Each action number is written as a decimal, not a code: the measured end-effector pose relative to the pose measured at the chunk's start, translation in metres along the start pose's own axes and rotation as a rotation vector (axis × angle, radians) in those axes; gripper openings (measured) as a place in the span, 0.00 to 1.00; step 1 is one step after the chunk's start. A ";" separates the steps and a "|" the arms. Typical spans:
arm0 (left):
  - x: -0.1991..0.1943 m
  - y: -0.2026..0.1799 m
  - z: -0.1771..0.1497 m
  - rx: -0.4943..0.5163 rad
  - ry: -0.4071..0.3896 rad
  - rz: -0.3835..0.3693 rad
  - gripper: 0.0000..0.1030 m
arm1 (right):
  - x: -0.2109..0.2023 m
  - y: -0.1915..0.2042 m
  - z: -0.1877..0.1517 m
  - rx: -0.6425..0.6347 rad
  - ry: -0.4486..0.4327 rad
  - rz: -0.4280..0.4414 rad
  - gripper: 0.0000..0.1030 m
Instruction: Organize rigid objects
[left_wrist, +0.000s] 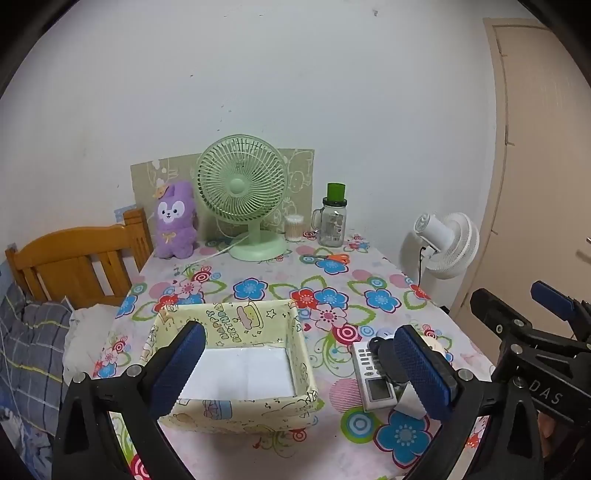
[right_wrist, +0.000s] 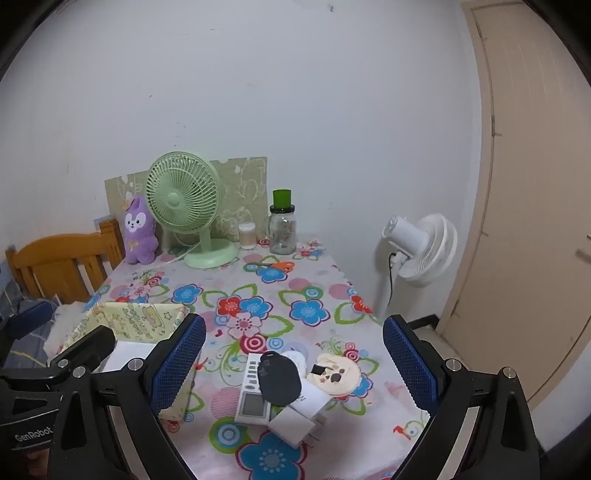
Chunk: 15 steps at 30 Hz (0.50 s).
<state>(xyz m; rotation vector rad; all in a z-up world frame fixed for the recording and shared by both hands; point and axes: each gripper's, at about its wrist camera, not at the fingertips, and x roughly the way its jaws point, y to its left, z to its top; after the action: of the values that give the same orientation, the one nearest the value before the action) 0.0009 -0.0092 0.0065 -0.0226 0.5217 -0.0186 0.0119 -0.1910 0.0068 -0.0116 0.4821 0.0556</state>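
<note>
- The worktop (right_wrist: 317, 295), under a flowered cloth, carries everything.
- A yellow-patterned box (left_wrist: 236, 369) sits near its front left, with only a white liner inside.
- The left tool (left_wrist: 299, 365) hangs over the box, jaws wide apart, gripping nothing.
- The right tool (right_wrist: 295, 362) stands equally wide and unladen, the pile of small things ahead between its fingers.
- That pile lies just right of the box: white remote (right_wrist: 255, 391), dark oval case (right_wrist: 279, 380) resting on it, white charger plug (right_wrist: 291, 424), bear-faced pad (right_wrist: 336, 373).
</note>
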 end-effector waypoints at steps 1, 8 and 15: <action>0.001 -0.001 0.000 0.002 0.002 -0.001 1.00 | 0.000 -0.001 0.000 0.002 -0.002 -0.004 0.95; 0.007 -0.003 -0.003 0.012 0.013 -0.001 1.00 | 0.001 -0.002 0.001 -0.002 -0.005 -0.028 0.95; 0.010 -0.003 -0.002 0.012 0.020 0.010 1.00 | 0.005 0.001 0.000 -0.017 -0.006 -0.040 0.95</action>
<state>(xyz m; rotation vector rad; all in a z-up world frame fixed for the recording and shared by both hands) 0.0086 -0.0126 -0.0006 -0.0081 0.5415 -0.0124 0.0166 -0.1896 0.0042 -0.0380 0.4750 0.0208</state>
